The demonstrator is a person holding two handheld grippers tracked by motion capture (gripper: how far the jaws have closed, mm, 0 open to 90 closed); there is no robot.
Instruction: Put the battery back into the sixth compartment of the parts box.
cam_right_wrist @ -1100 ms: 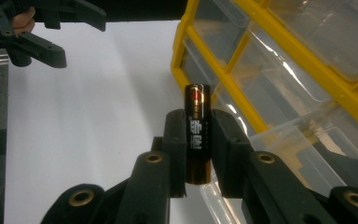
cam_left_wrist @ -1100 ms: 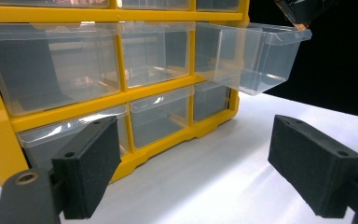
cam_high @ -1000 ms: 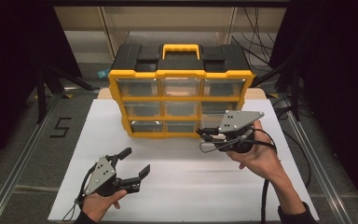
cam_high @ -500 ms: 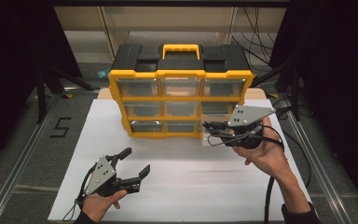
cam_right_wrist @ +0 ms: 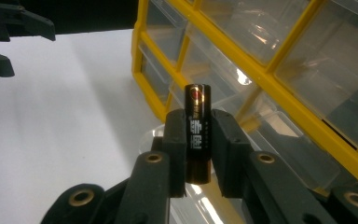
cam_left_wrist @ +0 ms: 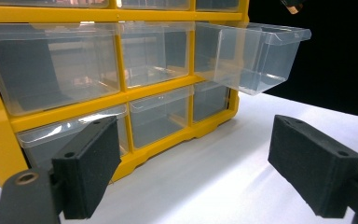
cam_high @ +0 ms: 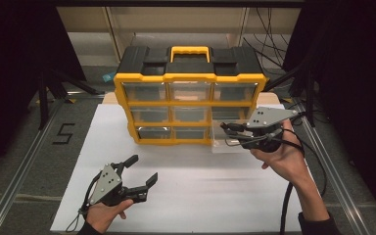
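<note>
Battery [cam_right_wrist: 198, 133] clamped between right gripper [cam_high: 226, 130] pads, carried toward open drawer [cam_high: 227, 139].

High view: organizer [cam_high: 191, 95], yellow frame and black lid, standing at far middle of white table [cam_high: 200, 196]. Right-hand drawer of bottom row pulled out toward near side, clear plastic, likely left open to receive the battery. Right gripper held level just above that drawer, jaws narrow, pointing left. Battery too small to make out here. Left gripper [cam_high: 142, 171] parked near left on the table, well apart from the organizer, jaws wide and holding nothing, probably kept back to leave room.

Left gripper view: two black pads [cam_left_wrist: 91, 163] spread far apart, nothing between. Organizer [cam_left_wrist: 116, 98] ahead, clear drawers shut except one drawer [cam_left_wrist: 251, 60] sticking out at right, apparently empty.

Right gripper view: right gripper [cam_right_wrist: 198, 154] closed on the battery, gripped round its middle so both ends stick out past the pads. Battery dark and glossy, slim cylinder, standing upright in this view, red mark near the top and small white print down the side. Organizer [cam_right_wrist: 261, 74] close behind at right, clear drawer wall just below the jaws. Left gripper [cam_right_wrist: 9, 37] far off at top left, jaws apart.
</note>
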